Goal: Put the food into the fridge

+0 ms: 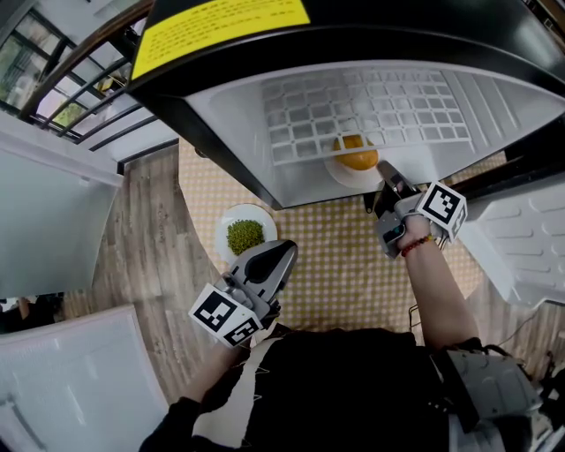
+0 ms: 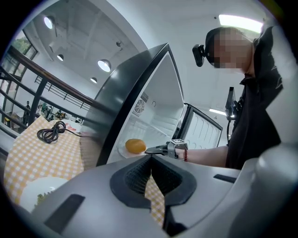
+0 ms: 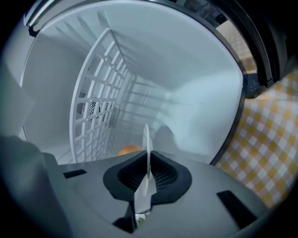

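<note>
One plate point(image 1: 336, 173) flat in fridge point(image 1: 494, 115) | right tool point(image 1: 386, 177) clamped on its rim | left tool point(image 1: 287, 252) closed, empty

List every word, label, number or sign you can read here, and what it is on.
Yellow label on the fridge top: lines of black print, too small to read.
Square markers on the gripper cubes: black-and-white patterns, no words.
Nothing else carries text.

Far plate point(image 1: 336, 173) lies in the fridge point(image 1: 397, 106), near plate point(image 1: 227, 221) on the table point(image 1: 335, 256).
</note>
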### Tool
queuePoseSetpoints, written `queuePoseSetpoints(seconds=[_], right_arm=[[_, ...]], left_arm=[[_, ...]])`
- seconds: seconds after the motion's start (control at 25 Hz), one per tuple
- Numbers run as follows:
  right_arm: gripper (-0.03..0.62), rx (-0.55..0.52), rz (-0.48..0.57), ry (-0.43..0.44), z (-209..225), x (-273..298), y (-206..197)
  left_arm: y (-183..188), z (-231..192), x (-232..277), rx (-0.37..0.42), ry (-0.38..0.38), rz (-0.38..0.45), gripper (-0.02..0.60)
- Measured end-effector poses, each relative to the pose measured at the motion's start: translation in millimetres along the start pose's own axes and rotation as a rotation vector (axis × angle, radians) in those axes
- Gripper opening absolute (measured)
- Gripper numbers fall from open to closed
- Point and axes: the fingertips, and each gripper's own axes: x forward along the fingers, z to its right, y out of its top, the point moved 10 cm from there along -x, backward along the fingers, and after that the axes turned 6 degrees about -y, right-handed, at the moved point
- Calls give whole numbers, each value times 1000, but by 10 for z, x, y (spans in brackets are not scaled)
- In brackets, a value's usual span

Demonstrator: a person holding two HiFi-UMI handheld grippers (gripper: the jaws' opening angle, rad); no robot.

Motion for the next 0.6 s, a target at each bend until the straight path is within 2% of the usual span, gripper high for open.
queuePoseSetpoints(seconds=[0.6], right_arm=[[23,-108,5,-74,-73,140,81]], left_arm=[[-90,-60,-21,-32,3,-10,14]])
